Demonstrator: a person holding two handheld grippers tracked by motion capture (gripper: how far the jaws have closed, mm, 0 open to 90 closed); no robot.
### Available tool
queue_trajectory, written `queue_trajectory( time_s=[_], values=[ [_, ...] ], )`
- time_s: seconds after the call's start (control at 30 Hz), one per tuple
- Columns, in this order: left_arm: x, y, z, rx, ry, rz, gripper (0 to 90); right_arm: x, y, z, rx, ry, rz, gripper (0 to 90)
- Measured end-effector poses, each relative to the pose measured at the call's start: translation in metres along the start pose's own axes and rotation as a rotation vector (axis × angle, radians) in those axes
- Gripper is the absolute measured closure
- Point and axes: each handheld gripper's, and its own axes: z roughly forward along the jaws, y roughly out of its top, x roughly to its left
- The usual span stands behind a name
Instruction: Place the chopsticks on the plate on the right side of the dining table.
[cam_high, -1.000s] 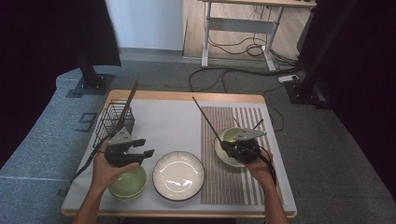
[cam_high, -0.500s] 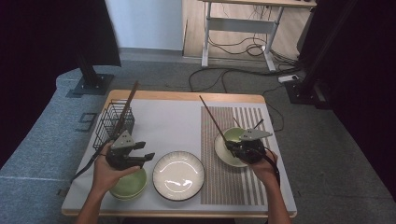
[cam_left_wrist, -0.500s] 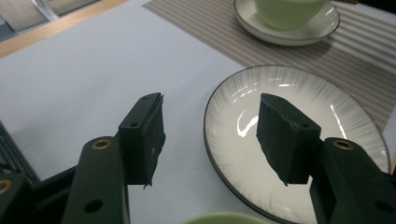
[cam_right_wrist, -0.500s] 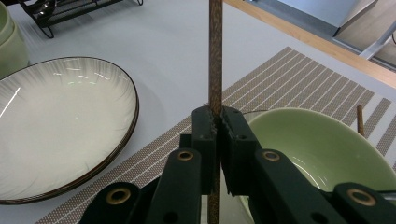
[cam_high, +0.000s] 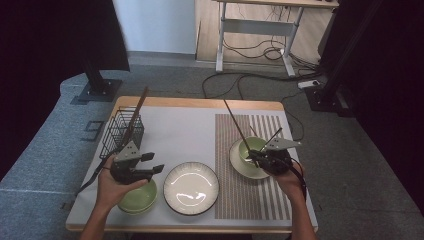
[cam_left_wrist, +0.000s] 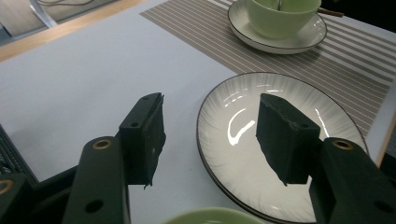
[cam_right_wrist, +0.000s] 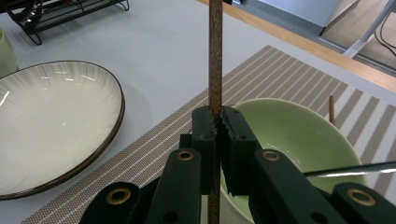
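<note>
Chopstick (cam_right_wrist: 215, 56): I have a long dark brown stick clamped in my right tongs (cam_high: 263, 159); in the right gripper view it runs straight up from between the pads to the top edge of the frame.
Long axis: in the high view the chopstick (cam_high: 238, 129) slants from the tongs at centre right up and to the left, its far tip over the upper edge of the striped mat (cam_high: 250, 185), well off the counter (cam_high: 185, 125).
Right tongs: pressed together on the chopstick, pads touching it on both sides; I see them just above the near rim of the green bowl (cam_right_wrist: 289, 135).
Bowl and saucer: the green bowl (cam_high: 251, 149) sits on a pale saucer (cam_high: 240, 167) on the striped mat, centre right of the high view; a second thin stick leans out of it.
Left tongs (cam_high: 150, 167): apart with nothing between them; in the left gripper view the pads stand wide over the left rim of the white plate (cam_left_wrist: 243, 116).
White plate: lower centre of the high view, between my two hands, lying flat.
Second green bowl (cam_high: 137, 197): lower left, directly under my left hand (cam_high: 112, 185).
Wire basket (cam_high: 122, 131): left of centre on the counter, another brown stick standing tilted in it.
</note>
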Motion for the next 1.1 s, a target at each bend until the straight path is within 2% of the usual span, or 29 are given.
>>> queue_trajectory(
  time_s=[0.1, 0.23, 0.4, 0.63, 0.8, 0.9, 1.1],
  values=[
    [0.0, 0.001, -0.004, -0.023, -0.015, -0.011, 41.8, -0.002, -0.003, -0.004, -0.001, -0.007, 0.012, 85.1],
    [0.002, 0.001, -0.004, -0.016, 0.009, -0.009, 41.9, -0.009, -0.008, -0.008, 0.002, -0.027, 0.026, 85.1],
    [0.003, 0.0, -0.001, -0.01, -0.02, -0.022, 41.9, -0.015, -0.013, -0.011, 0.002, -0.037, 0.046, 85.1],
    [0.006, -0.001, -0.006, -0.029, 0.003, -0.033, 42.6, -0.024, -0.017, -0.019, -0.008, -0.06, 0.065, 85.1],
    [0.006, -0.001, -0.005, -0.022, 0.002, -0.035, 42.4, -0.032, -0.023, -0.023, -0.004, -0.074, 0.085, 85.1],
    [0.004, -0.002, -0.005, -0.011, 0.016, -0.028, 42.2, -0.034, -0.024, -0.026, -0.013, -0.078, 0.097, 85.1],
    [0.001, -0.001, -0.003, -0.007, 0.0, -0.024, 42.1, -0.038, -0.029, -0.027, -0.008, -0.09, 0.106, 85.1]
  ],
)
